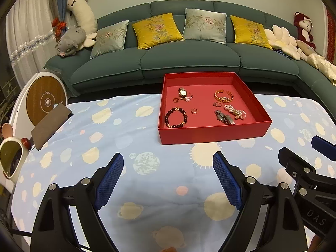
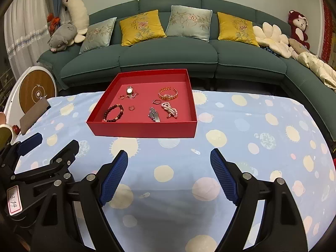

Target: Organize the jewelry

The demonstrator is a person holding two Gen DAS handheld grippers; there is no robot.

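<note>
A red tray (image 1: 212,134) (image 2: 142,129) stands on the table with a blue patterned cloth (image 1: 126,130). In it lie a dark bead bracelet (image 1: 176,118) (image 2: 113,113), a gold watch (image 1: 182,92) (image 2: 129,90), a gold bangle (image 1: 223,96) (image 2: 168,93), a pearl strand (image 1: 235,111) (image 2: 169,109), a steel watch (image 1: 224,117) (image 2: 154,115) and small rings (image 1: 194,110). My left gripper (image 1: 168,161) is open and empty, a little short of the tray. My right gripper (image 2: 169,157) is open and empty, beside the left one.
A green sofa (image 1: 189,63) with cushions and plush toys stands behind the table. A dark flat pouch (image 1: 50,124) and a small mirror (image 1: 10,159) lie at the table's left edge. A round white device (image 1: 45,100) stands beyond it.
</note>
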